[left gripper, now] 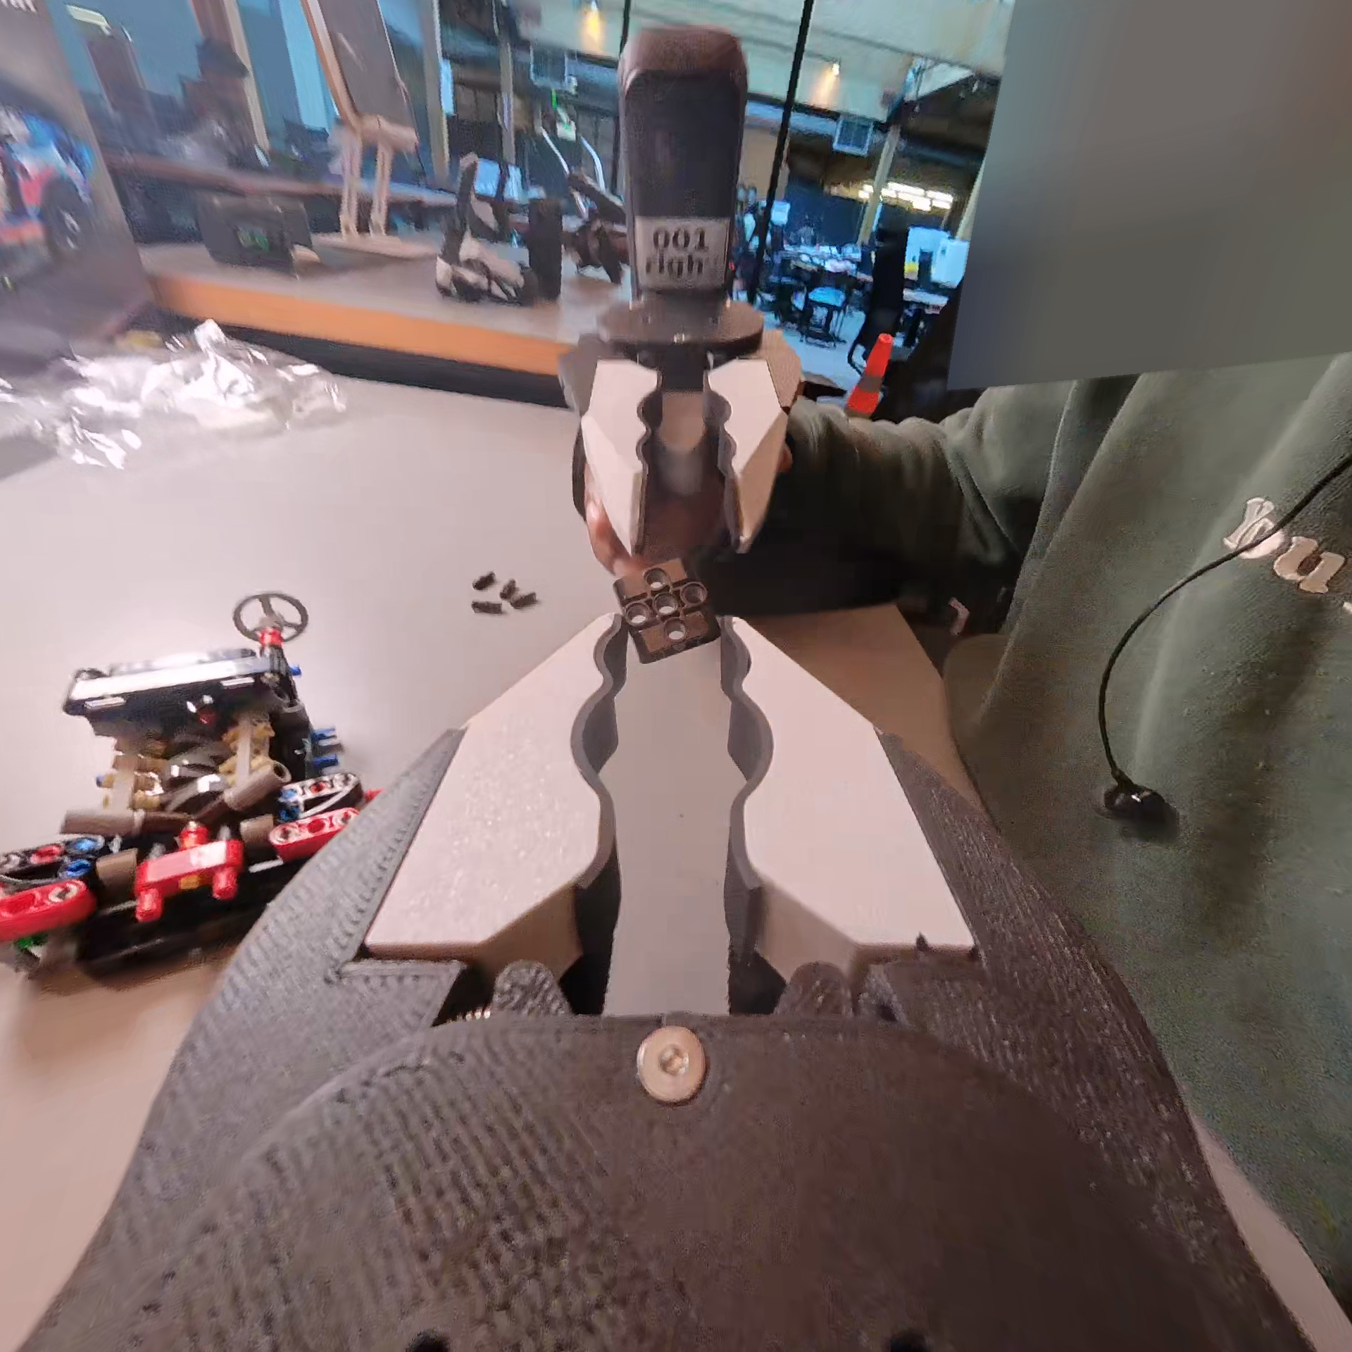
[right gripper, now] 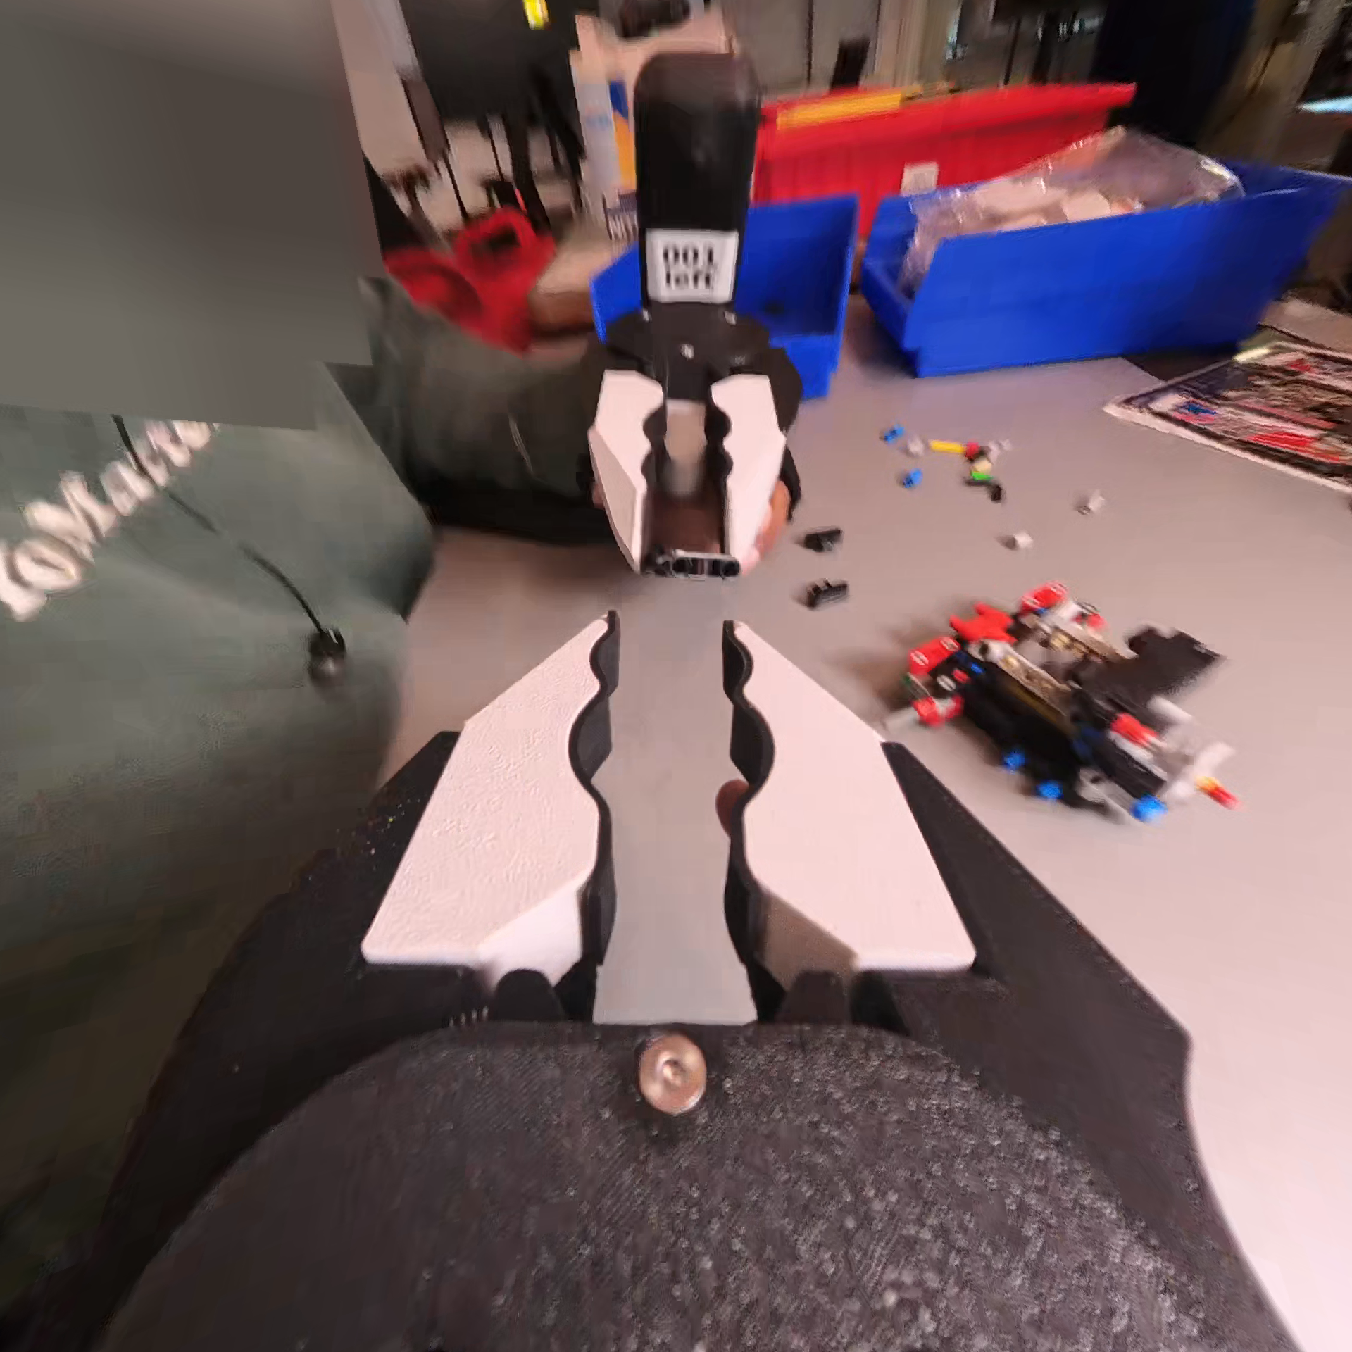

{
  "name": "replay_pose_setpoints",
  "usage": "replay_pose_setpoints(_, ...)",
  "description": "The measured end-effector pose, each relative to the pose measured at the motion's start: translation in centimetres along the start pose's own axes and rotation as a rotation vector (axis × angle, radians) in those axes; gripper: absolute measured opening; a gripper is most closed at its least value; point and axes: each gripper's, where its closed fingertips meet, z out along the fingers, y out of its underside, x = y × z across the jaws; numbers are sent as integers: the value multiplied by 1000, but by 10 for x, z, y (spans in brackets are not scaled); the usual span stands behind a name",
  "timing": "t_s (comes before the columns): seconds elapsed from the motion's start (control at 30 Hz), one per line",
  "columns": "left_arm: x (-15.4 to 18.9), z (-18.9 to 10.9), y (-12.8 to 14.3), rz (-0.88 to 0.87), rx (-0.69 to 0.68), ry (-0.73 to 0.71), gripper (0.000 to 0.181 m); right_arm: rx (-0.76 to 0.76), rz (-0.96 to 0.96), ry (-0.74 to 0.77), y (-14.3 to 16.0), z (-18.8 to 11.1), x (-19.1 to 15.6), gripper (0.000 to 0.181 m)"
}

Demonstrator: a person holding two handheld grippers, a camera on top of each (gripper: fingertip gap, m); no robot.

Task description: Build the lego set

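Note:
My left gripper [left gripper: 669, 622] is shut on a small black square lego piece with round holes [left gripper: 666, 616], held at the fingertips above the grey table [left gripper: 366, 512]. The right wrist view shows that gripper [right gripper: 691, 567] head-on with the piece [right gripper: 691, 563] edge-on between its tips. My right gripper [right gripper: 669, 624] is open and empty, facing the left one a short way off; it also shows in the left wrist view [left gripper: 684, 545]. A partly built black, red and blue lego car [left gripper: 183, 805] lies on the table to the side [right gripper: 1061, 717].
Small black pins [left gripper: 505, 592] and two black pieces [right gripper: 823, 563] lie near the grippers. Loose coloured bits [right gripper: 951, 461], an instruction booklet [right gripper: 1258, 410], blue bins [right gripper: 1083, 271] and a red bin [right gripper: 914, 139] stand beyond. Crumpled plastic bag [left gripper: 168, 395]. A person in a green hoodie [left gripper: 1170, 658] sits close. Left and right tips are no more than a few centimetres apart.

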Motion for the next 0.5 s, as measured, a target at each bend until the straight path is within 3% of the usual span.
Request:
replay_pose_setpoints(0.17, -10, -2, -7, 158, 20, -153, 24, 110, 278, 2, -17, 25, 8, 34)
replay_pose_setpoints(0.3, -18, -1, -4, 293, -30, -260, 24, 138, 451, 74, -12, 32, 26, 17)
replay_pose_setpoints(0.4, -22, 1, 2, 314, -59, -288, 23, 97, 429, 91, -5, 32, 30, 13)
replay_pose_setpoints(0.5, -24, -2, 3, 113, -34, -213, 32, 41, 231, 86, -5, 27, 22, 6)
